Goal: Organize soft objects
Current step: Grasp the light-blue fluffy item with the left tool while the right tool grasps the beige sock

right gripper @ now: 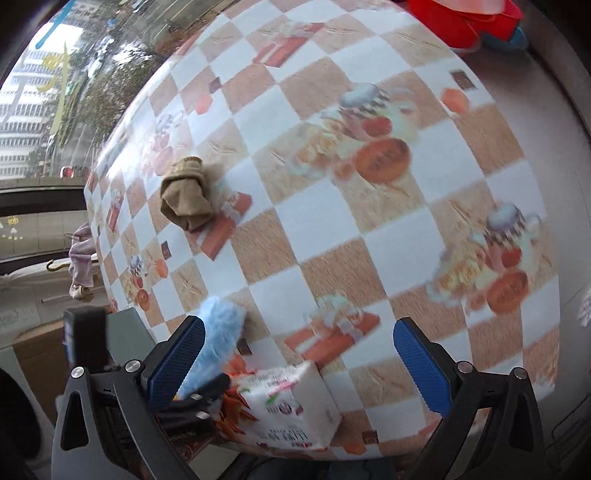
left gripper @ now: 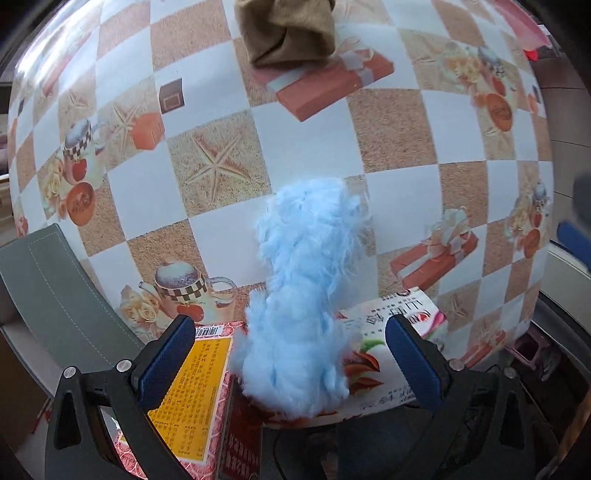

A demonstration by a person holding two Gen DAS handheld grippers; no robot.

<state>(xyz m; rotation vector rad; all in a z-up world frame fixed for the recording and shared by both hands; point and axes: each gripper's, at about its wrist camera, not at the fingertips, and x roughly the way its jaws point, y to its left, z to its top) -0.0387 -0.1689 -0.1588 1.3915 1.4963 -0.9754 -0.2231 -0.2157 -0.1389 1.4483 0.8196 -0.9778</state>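
Note:
A fluffy light-blue soft toy (left gripper: 303,302) lies on the checked tablecloth (left gripper: 306,136), its near end resting on a white tissue pack (left gripper: 388,347). My left gripper (left gripper: 291,362) is open, its blue pads on either side of the toy's near end without touching it. A crumpled brown cloth (left gripper: 288,29) sits at the far edge of the left wrist view. In the right wrist view my right gripper (right gripper: 299,365) is open above the white tissue pack (right gripper: 291,402). The blue toy (right gripper: 218,339) and the brown cloth (right gripper: 186,192) lie to its left.
A red and yellow printed packet (left gripper: 199,391) lies by the left finger. A grey chair back (left gripper: 55,295) stands at the table's left edge. Red and pink items (right gripper: 469,18) sit at the far table edge. A window (right gripper: 37,92) is at left.

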